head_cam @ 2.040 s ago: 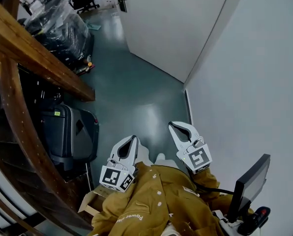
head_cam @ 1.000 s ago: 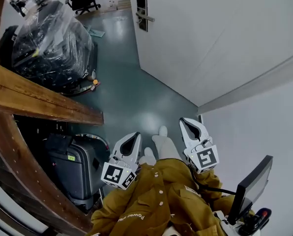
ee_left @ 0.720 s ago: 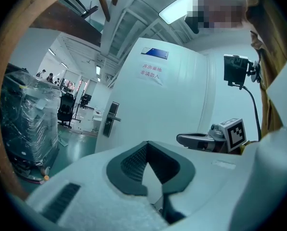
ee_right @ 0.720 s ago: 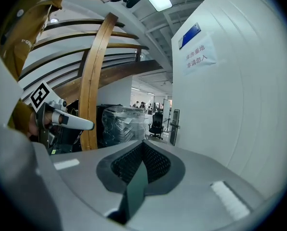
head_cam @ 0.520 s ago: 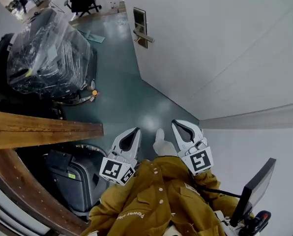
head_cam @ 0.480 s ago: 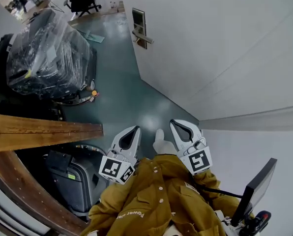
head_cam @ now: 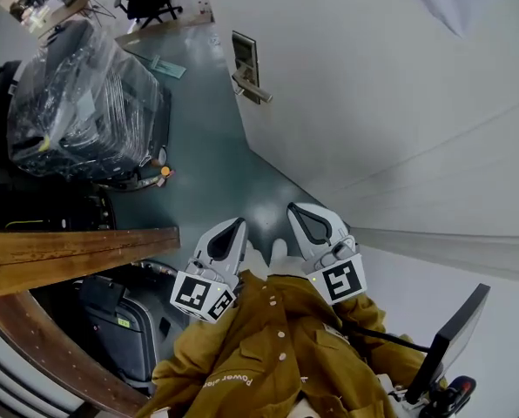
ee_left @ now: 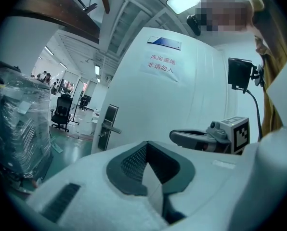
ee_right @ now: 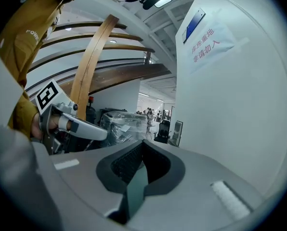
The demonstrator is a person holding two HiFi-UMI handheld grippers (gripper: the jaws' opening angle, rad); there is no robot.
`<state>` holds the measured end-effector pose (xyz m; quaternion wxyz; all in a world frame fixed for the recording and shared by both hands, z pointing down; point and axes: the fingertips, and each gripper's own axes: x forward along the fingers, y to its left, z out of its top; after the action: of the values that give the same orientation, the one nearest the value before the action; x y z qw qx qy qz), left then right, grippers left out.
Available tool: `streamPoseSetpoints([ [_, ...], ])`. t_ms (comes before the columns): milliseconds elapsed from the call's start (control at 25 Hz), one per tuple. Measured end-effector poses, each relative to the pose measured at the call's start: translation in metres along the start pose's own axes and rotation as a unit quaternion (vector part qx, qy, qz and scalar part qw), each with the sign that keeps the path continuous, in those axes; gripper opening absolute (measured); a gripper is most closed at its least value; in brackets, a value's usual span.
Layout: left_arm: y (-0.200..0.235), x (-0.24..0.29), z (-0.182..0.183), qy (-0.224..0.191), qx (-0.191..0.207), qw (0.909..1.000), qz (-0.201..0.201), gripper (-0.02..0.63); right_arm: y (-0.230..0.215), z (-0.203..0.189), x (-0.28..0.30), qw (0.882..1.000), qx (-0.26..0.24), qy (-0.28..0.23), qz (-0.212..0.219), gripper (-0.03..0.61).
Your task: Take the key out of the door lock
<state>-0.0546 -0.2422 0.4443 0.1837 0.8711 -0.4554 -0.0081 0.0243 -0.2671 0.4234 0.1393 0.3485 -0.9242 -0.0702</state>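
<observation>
Over the last two seconds the head view has swung onto the white door (head_cam: 373, 103). Its dark rectangular lock plate with a silver lever handle (head_cam: 245, 57), unseen at the start, now shows high in the picture. The white left gripper (head_cam: 234, 224) and the white right gripper (head_cam: 295, 208) both hang low, well apart from that plate, and point roughly toward it. Each has its jaws closed on nothing, as each gripper's own view confirms.

The key should be at the lock plate, but it is too small to make out in any view, even where the left gripper view shows the plate (ee_left: 107, 127) across the floor.

A door key is likely small, light, stiff and smooth metal. I would pinch its flat head across both faces and pull straight out from the plate. A skewed pull could bind it or let it slip.
</observation>
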Motion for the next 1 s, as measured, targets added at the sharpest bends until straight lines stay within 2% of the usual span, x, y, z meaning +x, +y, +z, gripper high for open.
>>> streamPoseSetpoints([
  [120,0.014,0.006,0.005,0.002,-0.009,1.0,0.001,-0.002,-0.021,0.008,0.029,1.0,0.003,-0.016,-0.011,0.006],
  [240,0.023,0.008,0.011,0.002,-0.009,1.0,-0.001,-0.002,-0.043,0.019,0.061,0.999,-0.001,-0.031,-0.019,0.102],
  [360,0.033,0.009,0.015,0.0,-0.01,0.9999,-0.005,-0.002,-0.069,0.024,0.097,0.999,-0.021,-0.023,-0.029,0.165],
  [520,0.048,0.005,0.02,-0.003,-0.016,0.9999,0.001,-0.002,-0.099,0.021,0.151,0.999,-0.028,-0.008,-0.025,0.19],
  [640,0.061,0.001,0.022,-0.007,-0.024,0.9996,0.01,-0.002,-0.119,0.007,0.191,0.999,-0.041,0.019,-0.019,0.229],
  [760,0.072,0.0,0.022,-0.007,-0.029,0.9994,0.017,-0.002,-0.139,-0.025,0.225,0.996,-0.058,0.068,-0.021,0.229],
  [800,0.074,-0.001,0.022,-0.007,-0.031,0.9993,0.018,-0.002,-0.144,-0.037,0.234,0.994,-0.065,0.086,-0.022,0.211],
  [1000,0.085,0.003,0.02,-0.004,-0.045,0.9988,0.021,-0.002,-0.157,-0.081,0.254,0.985,-0.08,0.149,-0.012,0.192],
])
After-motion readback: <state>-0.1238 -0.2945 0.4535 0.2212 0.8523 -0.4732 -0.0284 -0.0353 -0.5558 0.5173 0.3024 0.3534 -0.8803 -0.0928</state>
